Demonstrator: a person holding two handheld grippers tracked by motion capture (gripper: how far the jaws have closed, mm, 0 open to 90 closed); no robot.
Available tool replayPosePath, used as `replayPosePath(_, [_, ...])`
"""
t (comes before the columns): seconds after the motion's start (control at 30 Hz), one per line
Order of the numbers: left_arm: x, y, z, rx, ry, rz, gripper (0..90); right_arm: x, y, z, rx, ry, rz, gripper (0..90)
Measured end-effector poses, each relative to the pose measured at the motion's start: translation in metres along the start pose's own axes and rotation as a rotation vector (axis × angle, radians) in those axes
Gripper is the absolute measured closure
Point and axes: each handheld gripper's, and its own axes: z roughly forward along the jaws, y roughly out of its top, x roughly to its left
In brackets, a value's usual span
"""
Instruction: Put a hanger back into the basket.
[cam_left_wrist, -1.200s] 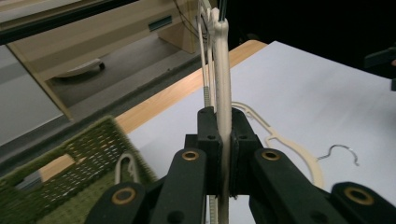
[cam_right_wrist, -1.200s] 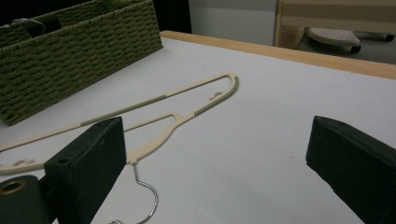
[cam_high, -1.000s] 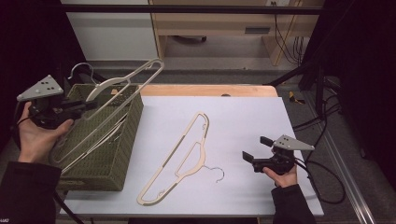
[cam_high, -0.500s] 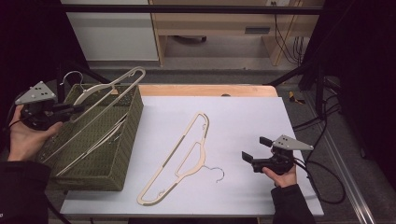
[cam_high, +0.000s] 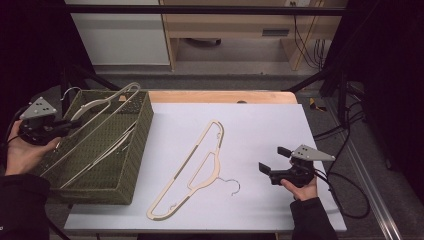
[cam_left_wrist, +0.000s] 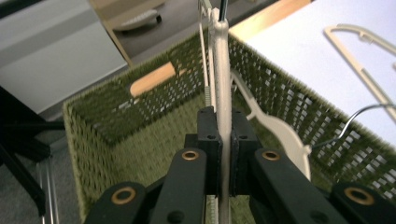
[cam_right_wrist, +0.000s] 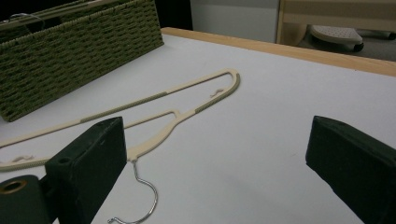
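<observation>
The left gripper (cam_left_wrist: 223, 140) has its jaws pinching a cream hanger (cam_left_wrist: 221, 60) over the basket (cam_left_wrist: 98, 116); the right gripper (cam_right_wrist: 215, 154) has its jaws spread above the open bench (cam_right_wrist: 289, 93).

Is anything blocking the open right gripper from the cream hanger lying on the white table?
Nothing visible does: bare white table lies between the right gripper and the cream plastic hanger, whose wire hook curls nearest its jaws.

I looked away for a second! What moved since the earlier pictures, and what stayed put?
The left gripper, shut on a cream hanger, has carried it lower, so it now leans into the green woven basket instead of being held above it. The other cream hanger on the white table stayed put, and so did the open right gripper.
</observation>
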Motion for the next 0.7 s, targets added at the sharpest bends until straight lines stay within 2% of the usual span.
replayPosePath(0.17, [0.001, -0.01, 0.002, -0.005, -0.007, -0.001, 85.8, 0.0, -0.001, 0.001, 0.002, 0.0, 0.003, 5.8])
replayPosePath(0.27, [-0.001, -0.02, 0.008, 0.039, 0.001, 0.017, 85.8, 0.0, -0.001, 0.001, 0.003, 0.0, 0.004, 5.9])
replayPosePath(0.47, [-0.008, -0.03, 0.021, 0.067, -0.005, 0.031, 85.7, 0.0, -0.001, 0.002, 0.012, 0.0, 0.005, 5.9])
replayPosePath(0.6, [-0.015, -0.041, 0.034, 0.055, -0.002, 0.009, 85.8, 0.001, -0.002, 0.003, 0.014, 0.001, 0.004, 5.9])
replayPosePath(0.63, [-0.017, -0.048, 0.041, 0.048, 0.0, -0.004, 85.8, 0.0, -0.002, 0.003, 0.013, 0.002, 0.002, 5.9])
replayPosePath(0.7, [-0.021, -0.054, 0.048, 0.059, 0.007, -0.005, 85.8, 0.001, -0.002, 0.003, 0.013, 0.003, 0.001, 5.9])
